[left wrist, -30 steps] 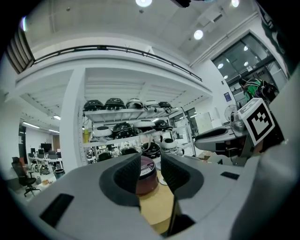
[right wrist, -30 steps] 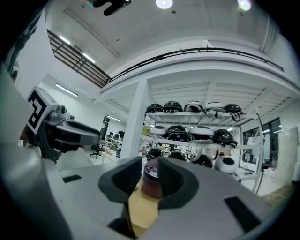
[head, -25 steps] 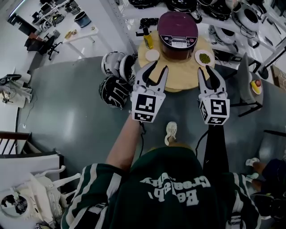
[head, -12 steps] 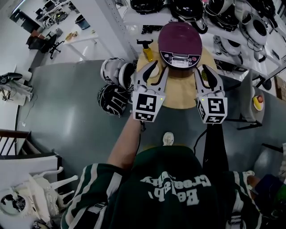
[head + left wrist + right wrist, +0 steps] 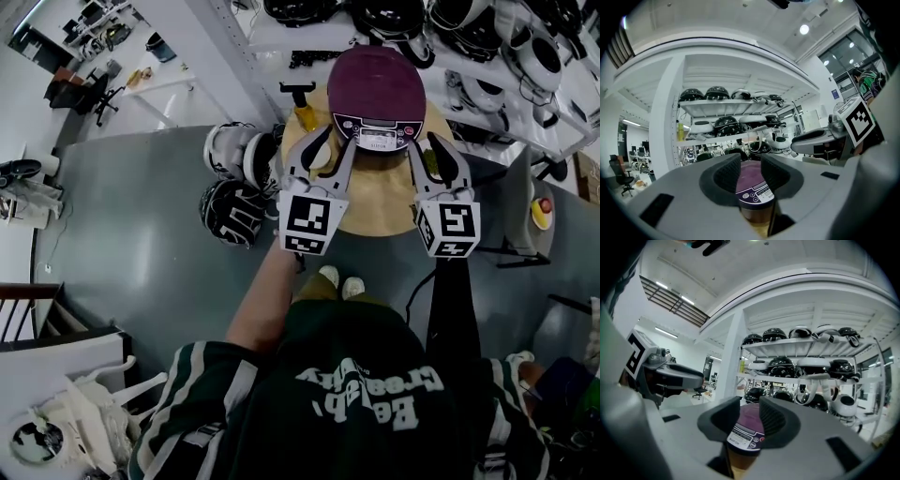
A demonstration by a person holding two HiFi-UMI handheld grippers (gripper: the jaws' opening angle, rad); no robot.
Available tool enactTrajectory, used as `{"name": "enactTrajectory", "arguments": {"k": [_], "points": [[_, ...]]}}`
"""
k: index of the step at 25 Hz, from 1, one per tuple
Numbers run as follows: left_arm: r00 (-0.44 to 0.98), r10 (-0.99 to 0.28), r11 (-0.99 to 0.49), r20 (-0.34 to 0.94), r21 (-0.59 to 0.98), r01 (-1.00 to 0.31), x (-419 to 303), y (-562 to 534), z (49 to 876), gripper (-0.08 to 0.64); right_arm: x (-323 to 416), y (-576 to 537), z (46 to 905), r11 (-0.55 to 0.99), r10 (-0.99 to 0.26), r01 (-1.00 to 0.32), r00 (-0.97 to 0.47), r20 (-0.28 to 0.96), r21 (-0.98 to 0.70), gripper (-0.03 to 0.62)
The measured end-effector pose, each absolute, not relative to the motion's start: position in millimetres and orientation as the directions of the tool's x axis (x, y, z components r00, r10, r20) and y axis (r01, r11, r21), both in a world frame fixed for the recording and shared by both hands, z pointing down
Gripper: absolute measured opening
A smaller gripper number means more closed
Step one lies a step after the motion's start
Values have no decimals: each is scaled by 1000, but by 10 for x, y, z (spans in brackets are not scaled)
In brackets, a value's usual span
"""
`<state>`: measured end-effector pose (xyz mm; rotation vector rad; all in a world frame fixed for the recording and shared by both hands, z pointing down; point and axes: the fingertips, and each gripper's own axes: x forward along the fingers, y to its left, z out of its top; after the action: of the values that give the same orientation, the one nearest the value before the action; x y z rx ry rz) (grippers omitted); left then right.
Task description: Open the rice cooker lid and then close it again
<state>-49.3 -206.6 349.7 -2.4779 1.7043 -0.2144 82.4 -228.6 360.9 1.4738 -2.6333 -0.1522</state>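
The rice cooker (image 5: 377, 86) stands on a round wooden table (image 5: 380, 202), its maroon lid down and its control panel facing me. My left gripper (image 5: 332, 147) hovers level just in front of the cooker's left side, open and empty. My right gripper (image 5: 429, 150) hangs level at the cooker's front right; its jaws have just been opening and nothing is between them. In the left gripper view the rice cooker (image 5: 753, 186) shows through the gap between the jaws, still apart from them. The right gripper view shows the rice cooker (image 5: 746, 428) the same way.
A yellow bottle (image 5: 305, 114) stands on the table left of the cooker. Two helmets (image 5: 234, 183) lie on the grey floor to the table's left. White shelves (image 5: 309, 33) with several helmets rise behind the table. A stand with a red button (image 5: 541, 206) is at the right.
Both grippers have moved forward together over the table, so the cooker now sits close between their tips. The small dishes on the table are now mostly hidden behind the grippers.
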Motion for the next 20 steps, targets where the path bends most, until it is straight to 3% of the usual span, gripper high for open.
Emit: {"name": "enactTrajectory", "arguments": {"k": [20], "points": [[533, -841, -541, 91, -136, -830, -761, -3059, 3774, 117, 445, -3061, 3830, 425, -900, -892, -399, 173, 154, 143]]}}
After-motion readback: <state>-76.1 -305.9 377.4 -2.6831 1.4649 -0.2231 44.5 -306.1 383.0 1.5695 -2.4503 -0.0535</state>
